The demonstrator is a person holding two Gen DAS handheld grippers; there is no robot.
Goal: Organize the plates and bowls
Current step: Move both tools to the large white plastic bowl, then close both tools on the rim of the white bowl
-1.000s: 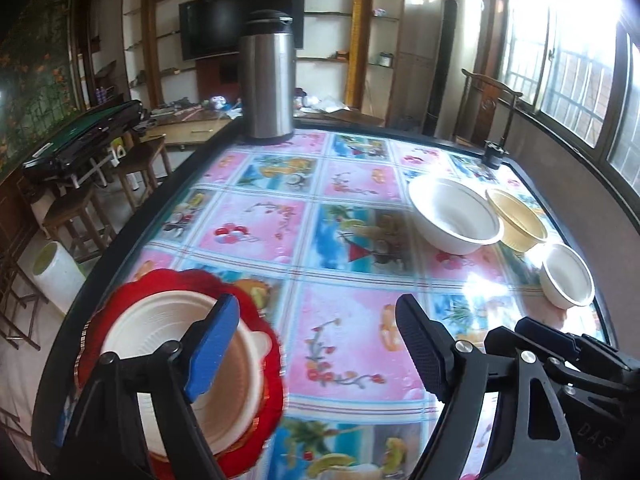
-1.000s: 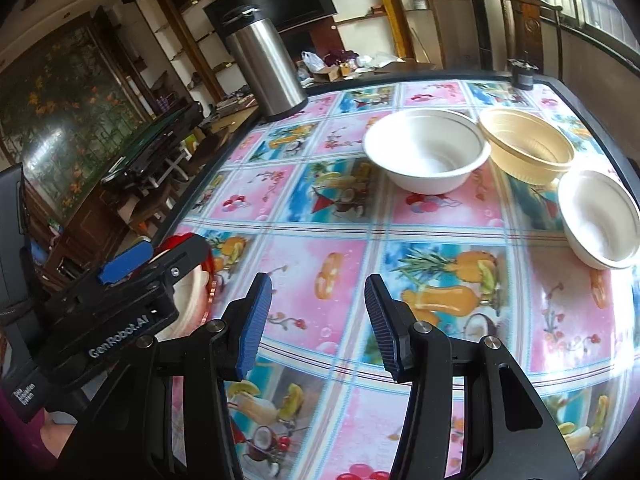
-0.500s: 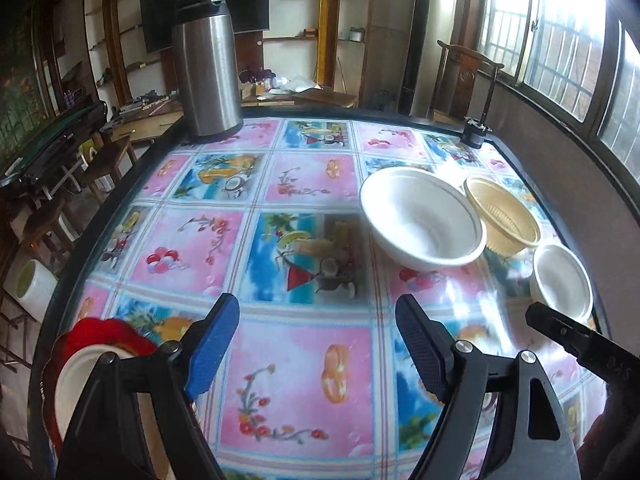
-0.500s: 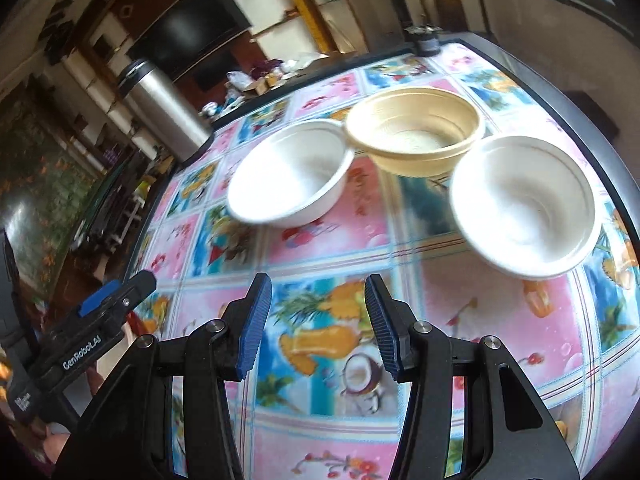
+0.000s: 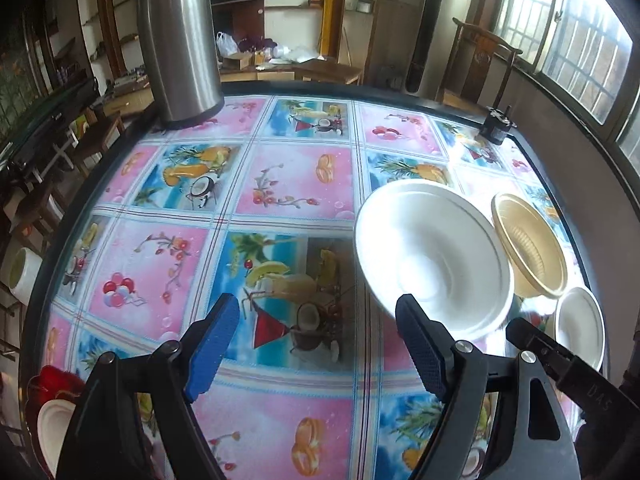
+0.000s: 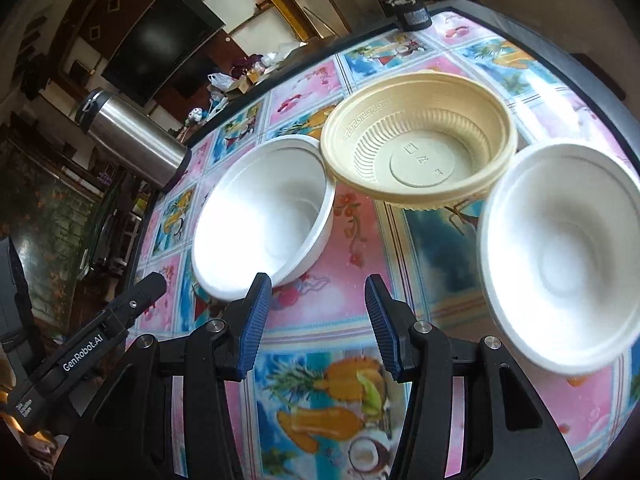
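Three bowls stand on the round table. A large white bowl is nearest my left gripper, whose right finger overlaps its near rim. A tan ribbed bowl sits behind, and a smaller white bowl to the right. My right gripper hovers open above the table, between the two white bowls. Both grippers are empty. A red plate with a white dish on it shows at the lower left of the left wrist view.
A steel thermos stands at the table's far left. A small black object sits at the far edge. The fruit-print tablecloth covers the table. Chairs and shelves surround it.
Both grippers have moved forward and right toward the bowls, which now look larger. The red plate has slid to the left view's lower left corner. Both jaws stay open.
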